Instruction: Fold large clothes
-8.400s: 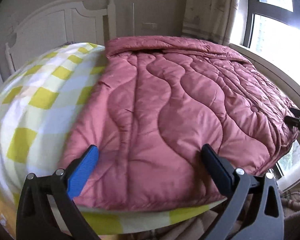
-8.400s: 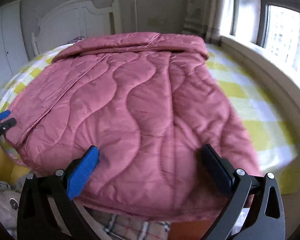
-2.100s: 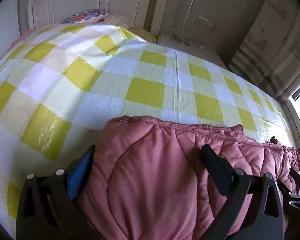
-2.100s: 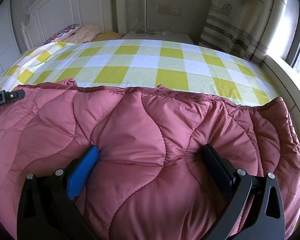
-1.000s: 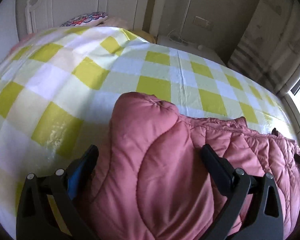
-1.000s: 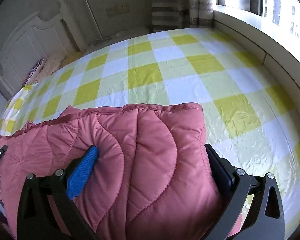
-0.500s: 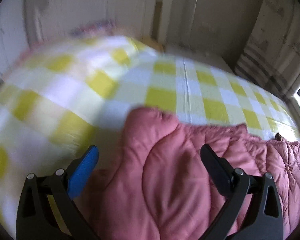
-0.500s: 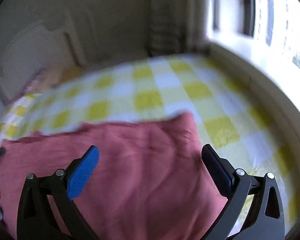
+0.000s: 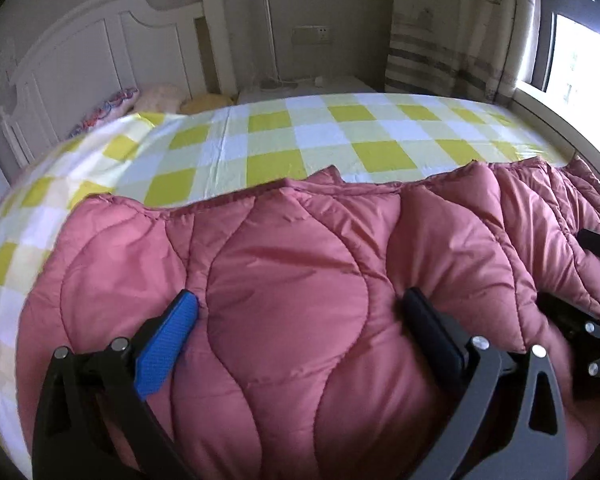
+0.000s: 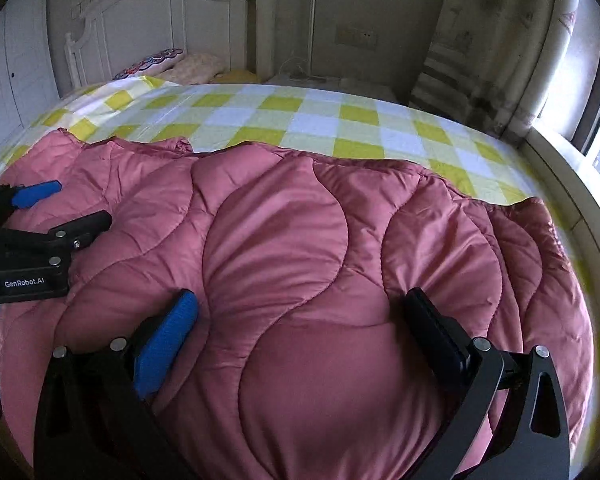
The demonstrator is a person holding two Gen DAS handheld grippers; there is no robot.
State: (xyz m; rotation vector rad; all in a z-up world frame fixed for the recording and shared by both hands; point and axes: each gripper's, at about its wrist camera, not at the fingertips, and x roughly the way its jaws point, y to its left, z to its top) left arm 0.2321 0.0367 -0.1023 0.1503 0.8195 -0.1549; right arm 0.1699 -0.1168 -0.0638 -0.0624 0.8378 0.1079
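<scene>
Setting: home bedroom. Evidence: bed w/ yellow-white check sheet [image 9: 300, 136]; white panelled headboard [image 9: 100, 64] against beige wall; pillows [image 10: 172, 62] at head end; wall socket [image 9: 314, 35]; slim white lamp pole [image 9: 271, 36] on bedside unit; striped curtain [image 9: 452, 32] beside bright window [image 9: 580, 60]; pink quilted garment [image 10: 300, 280] spread on bed.

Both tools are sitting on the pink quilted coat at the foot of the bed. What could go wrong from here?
1. The coat is puffy and slick-looking; if either wide-open tool closes shallowly, it may pinch only the top layer.
2. Its far edge looks wavy and bunched, so the next fold could land crooked.
3. The left tool and right tool are near each other; they could collide.
</scene>
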